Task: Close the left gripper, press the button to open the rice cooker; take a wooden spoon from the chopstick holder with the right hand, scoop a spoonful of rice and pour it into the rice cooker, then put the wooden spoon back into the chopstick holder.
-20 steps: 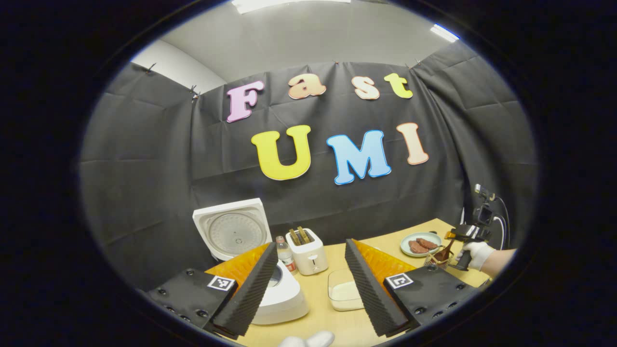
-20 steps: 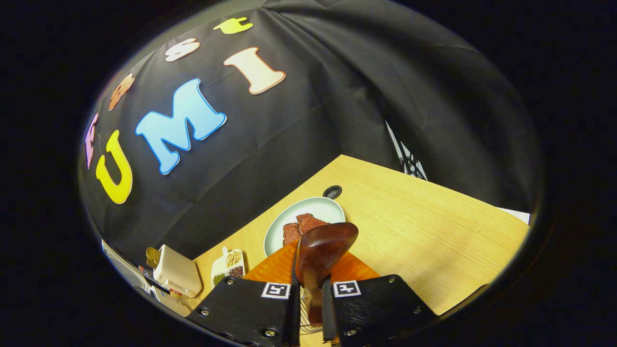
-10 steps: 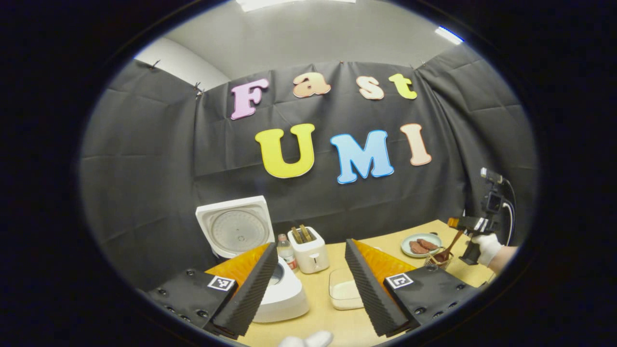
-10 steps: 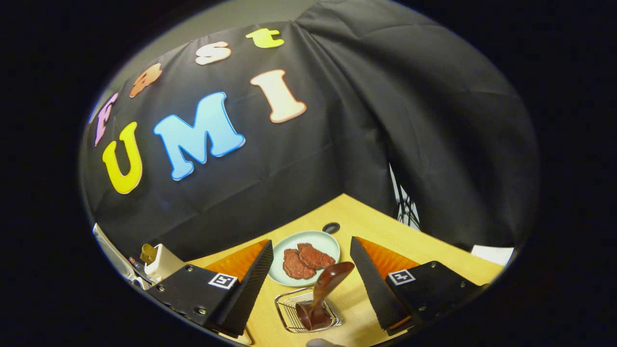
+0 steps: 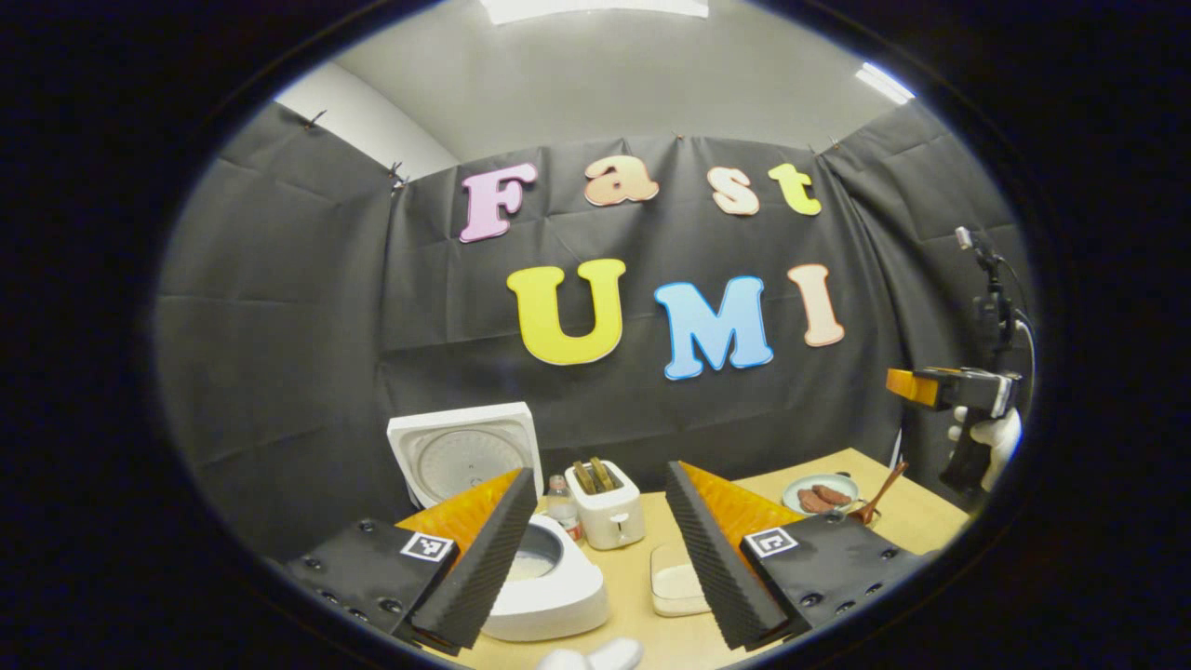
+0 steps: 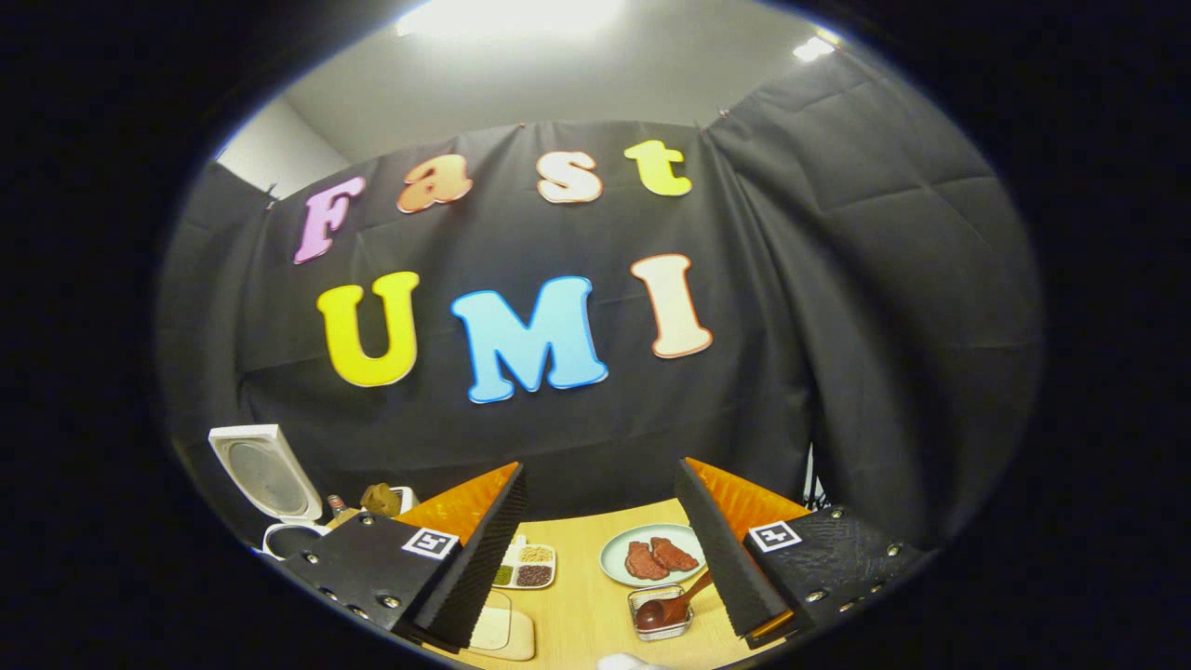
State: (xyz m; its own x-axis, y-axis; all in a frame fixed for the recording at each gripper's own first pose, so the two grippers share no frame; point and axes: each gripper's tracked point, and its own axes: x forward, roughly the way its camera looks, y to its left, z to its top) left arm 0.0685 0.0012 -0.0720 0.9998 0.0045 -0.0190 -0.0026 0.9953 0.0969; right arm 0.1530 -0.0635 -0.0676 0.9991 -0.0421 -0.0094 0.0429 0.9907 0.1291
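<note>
Currently, taking the toaster (image 5: 607,502) as landmark on the wooden table (image 5: 642,596), left to right in the left gripper view. One rice cooker (image 5: 544,586) sits left of and nearer than the toaster, its lid (image 5: 465,451) standing upright and open. One small bottle (image 5: 561,498) stands just left of the toaster, between it and the cooker. Two slices stick up from the toaster's slots. One clear rice container (image 5: 675,582) lies right of and nearer than the toaster. One plate (image 5: 819,493) with two dark red pieces on it sits well right of the toaster. One wooden spoon (image 5: 882,493) stands tilted in one wire chopstick holder (image 6: 659,614), just right of the plate.

In the right gripper view, one divided dish (image 6: 526,566) with several kinds of grain lies between the toaster side and the plate (image 6: 651,554); the wooden spoon (image 6: 670,605) rests bowl-down in the holder, handle leaning up to the right.

Jaws: left gripper (image 5: 595,549) has its fingers spread wide, nothing between them, touching nothing; it sits above the table in front of the toaster. Right gripper (image 6: 600,558) likewise spread wide and empty, raised clear above the holder; the spoon's handle passes near its right finger in the view, contact cannot be told. In the left gripper view the right gripper (image 5: 940,386) is held high by a gloved hand (image 5: 991,437), far right of the toaster.
</note>
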